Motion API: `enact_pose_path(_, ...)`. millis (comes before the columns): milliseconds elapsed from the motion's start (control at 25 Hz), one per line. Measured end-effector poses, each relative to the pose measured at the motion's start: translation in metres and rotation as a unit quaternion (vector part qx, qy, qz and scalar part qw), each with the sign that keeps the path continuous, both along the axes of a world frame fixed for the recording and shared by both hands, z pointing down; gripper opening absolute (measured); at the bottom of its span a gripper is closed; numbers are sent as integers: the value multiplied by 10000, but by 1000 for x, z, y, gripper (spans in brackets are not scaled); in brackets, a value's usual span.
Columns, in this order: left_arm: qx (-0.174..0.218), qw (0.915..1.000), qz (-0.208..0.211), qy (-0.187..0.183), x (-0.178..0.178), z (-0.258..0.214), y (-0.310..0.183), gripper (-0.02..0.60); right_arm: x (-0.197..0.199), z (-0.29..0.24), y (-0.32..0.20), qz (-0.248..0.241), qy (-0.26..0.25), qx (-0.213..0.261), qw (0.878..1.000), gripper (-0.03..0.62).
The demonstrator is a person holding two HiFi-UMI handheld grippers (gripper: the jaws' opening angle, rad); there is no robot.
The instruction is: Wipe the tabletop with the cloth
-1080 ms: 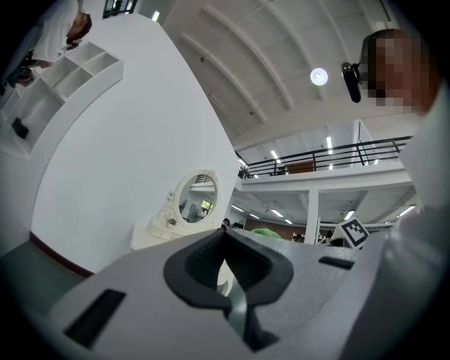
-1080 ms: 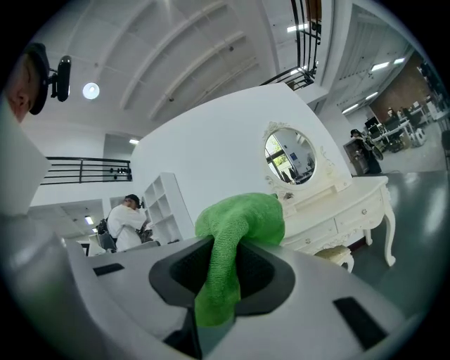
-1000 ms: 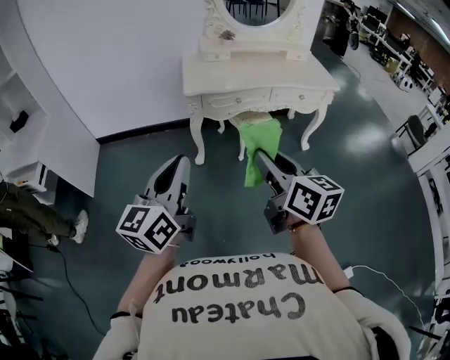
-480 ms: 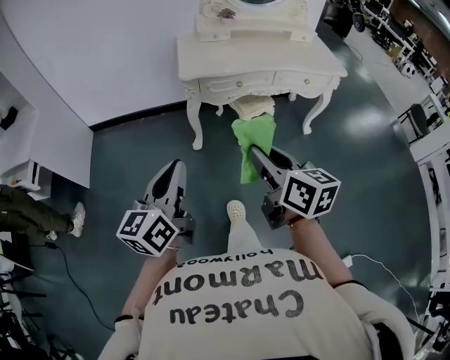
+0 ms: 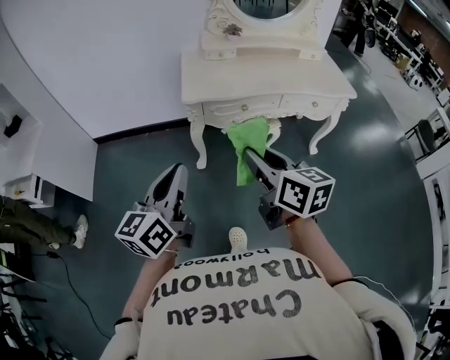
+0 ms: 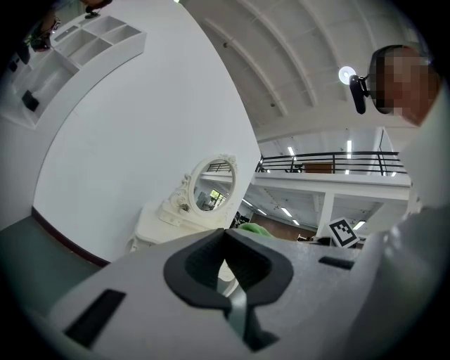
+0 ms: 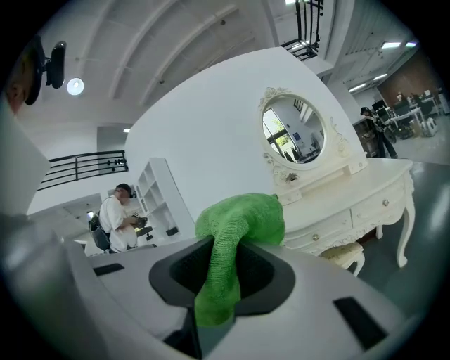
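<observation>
Currently green cloth (image 5: 250,136) pinched in right tool (image 5: 248,154), hanging clear of tabletop (image 5: 211,76); left tool (image 5: 176,169) closed, empty.

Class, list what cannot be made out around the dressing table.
Head view: mirror cut by top edge.
Head view: object on dressing table shelf, too small to name.
Left gripper view: table legs mostly hidden behind left tongs.
Right gripper view: cloth's end hidden inside right tongs.

The cloth (image 7: 235,225) is bright green between my pale grey fingers (image 7: 316,299) with their black pads (image 7: 266,273). The table (image 5: 211,76) is cream-white and the floor (image 5: 119,169) dark teal-grey. My marker cubes (image 5: 304,191) carry black squares on white.
</observation>
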State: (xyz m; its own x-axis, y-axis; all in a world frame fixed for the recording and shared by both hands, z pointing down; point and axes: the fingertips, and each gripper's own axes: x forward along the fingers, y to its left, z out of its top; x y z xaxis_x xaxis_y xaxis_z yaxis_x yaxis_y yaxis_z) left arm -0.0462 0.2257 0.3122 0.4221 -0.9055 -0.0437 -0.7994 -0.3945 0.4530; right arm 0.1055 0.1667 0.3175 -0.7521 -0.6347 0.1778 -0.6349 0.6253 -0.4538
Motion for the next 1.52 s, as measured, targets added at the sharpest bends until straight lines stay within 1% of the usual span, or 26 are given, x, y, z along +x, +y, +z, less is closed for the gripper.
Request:
enact_pose_path(240,110,9999,-111,-21,5,-13,-50,8,1,-9,-48,-148,6,83,9999,98)
enact_pose_path(480,159,9997,-205,-19,12,-16,-92,8,9,-9,-90,-230,-6,89,9997,98)
enact_pose_path(720,210,9993,-311,9,19,-19,-128,8,15,-14,-129,-317,-39,149,9994,98)
enact_pose_path(840,215,9991,-367,-54,20,-15,-143,8,16,-12,-147,-345,-37,167,9993,98)
enact_pose_path(1080,-81,9988,-487,14,10,14,-155,8,13,12,-165,-311,-23,-34,9995,98)
enact_pose_path(1280,-180,9986,-480,100,-1,25,-170,8,-4,34,-176,-447,65,-292,9986,98)
enact_pose_path(1400,-268,9987,-421,143,-8,36,-182,8,-12,43,-188,-398,77,-382,9984,98)
enact_pose_path(1520,-295,9985,-420,208,-24,39,-203,8,-25,46,-207,-342,106,-416,9985,98)
